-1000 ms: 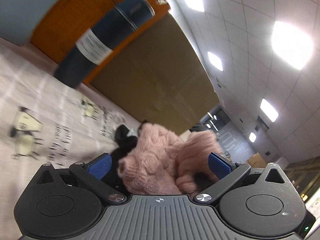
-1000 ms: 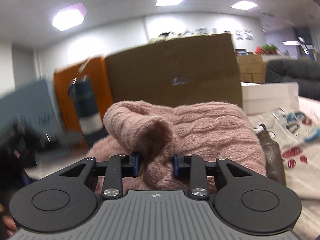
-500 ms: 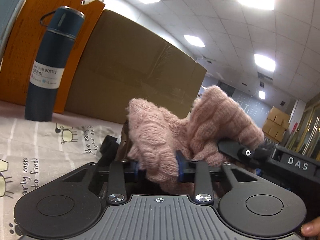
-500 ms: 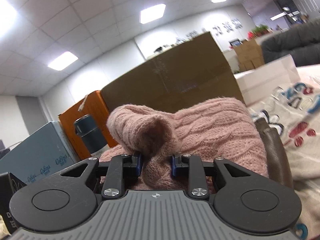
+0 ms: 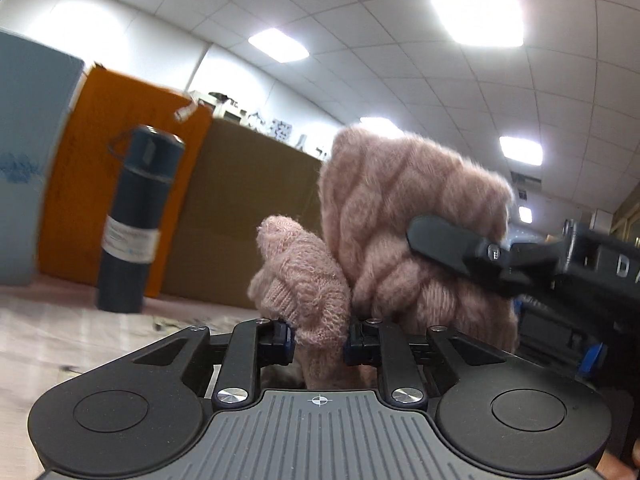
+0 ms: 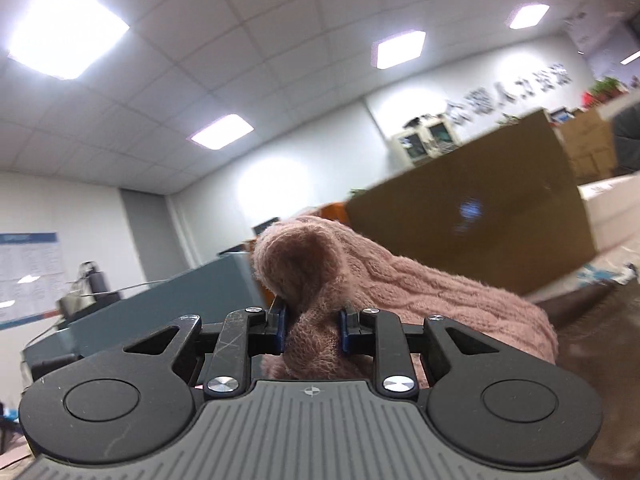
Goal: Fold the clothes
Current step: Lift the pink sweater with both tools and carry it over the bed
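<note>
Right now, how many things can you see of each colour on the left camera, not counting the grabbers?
Pink: 1, the knitted sweater
Dark blue: 1, the bottle
Orange: 1, the orange box
Brown: 1, the cardboard box
Light blue: 1, the pale blue box
Total: 5

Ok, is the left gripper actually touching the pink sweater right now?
Touching. The left wrist view shows the left gripper closed on a bunched fold of the pink sweater, with knit pressed against both blue pads and no gap visible.
</note>
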### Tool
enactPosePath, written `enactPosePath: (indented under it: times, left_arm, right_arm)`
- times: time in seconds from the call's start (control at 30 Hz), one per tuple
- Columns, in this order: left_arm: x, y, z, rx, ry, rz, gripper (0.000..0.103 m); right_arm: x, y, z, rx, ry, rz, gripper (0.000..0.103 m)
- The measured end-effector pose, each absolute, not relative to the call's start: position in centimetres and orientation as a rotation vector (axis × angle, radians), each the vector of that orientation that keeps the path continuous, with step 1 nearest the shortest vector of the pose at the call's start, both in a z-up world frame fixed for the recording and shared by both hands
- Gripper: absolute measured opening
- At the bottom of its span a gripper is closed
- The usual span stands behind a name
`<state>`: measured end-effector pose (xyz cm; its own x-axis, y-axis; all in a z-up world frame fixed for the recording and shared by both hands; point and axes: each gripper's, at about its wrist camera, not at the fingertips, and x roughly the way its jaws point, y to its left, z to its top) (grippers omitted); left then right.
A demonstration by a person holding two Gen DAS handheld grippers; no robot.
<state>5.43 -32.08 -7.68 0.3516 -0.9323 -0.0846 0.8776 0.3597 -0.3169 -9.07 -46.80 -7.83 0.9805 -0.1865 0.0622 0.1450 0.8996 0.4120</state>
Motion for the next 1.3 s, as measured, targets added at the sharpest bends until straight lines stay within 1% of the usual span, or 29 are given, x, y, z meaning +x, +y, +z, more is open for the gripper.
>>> enactPosePath:
  times: [0.27,0.43,0.63,0.83,0.97,1.07,1.13,1.17,1.23,1.3]
  left_arm:
    - [6.2,-21.1,-5.7,-0.175,0.202,-1.028,0.019]
    - [7.6,-15.1,-4.8,-0.175,0.141,-0.89,0.019]
    - [10.0,-8.7,-5.0,-0.188,0.102,-0.7,0.019]
    - [10.8,-4.1,-7.2,-0.205,0.215,-0.559,0.019]
    - [11.7,-2.2,-9.0,-0.244,0.353,-0.518,0.02]
    - [12.3,-0.7,-10.3,-0.308,0.459,-0.486,0.02]
    - [12.8,0.2,-11.0,-0.363,0.513,-0.477,0.023]
    - [12.6,0.6,-11.7,-0.392,0.529,-0.473,0.024]
    - [12.6,1.5,-12.6,-0.44,0.549,-0.458,0.025]
    - [12.7,2.1,-13.4,-0.476,0.571,-0.451,0.026]
  right_arm:
    - [-6.5,-40.1,-6.8,0.49,-0.079,0.058,0.022]
    - [-2.9,-36.2,-6.3,0.576,-0.031,0.186,0.021]
    - [-0.3,-33.6,-6.5,0.53,0.002,0.165,0.021]
    - [-0.6,-34.7,-9.3,0.504,0.085,-0.024,0.021]
    - [-1.8,-36.4,-11.1,0.482,0.152,-0.121,0.021]
    - [-2.8,-37.4,-13.1,0.477,0.238,-0.183,0.021]
    - [-3.4,-37.8,-14.3,0.473,0.303,-0.223,0.021]
    - [-3.6,-37.9,-14.7,0.466,0.331,-0.228,0.022]
    - [-3.9,-37.6,-15.2,0.419,0.368,-0.251,0.03]
    - [-4.6,-37.0,-15.2,0.343,0.367,-0.322,0.052]
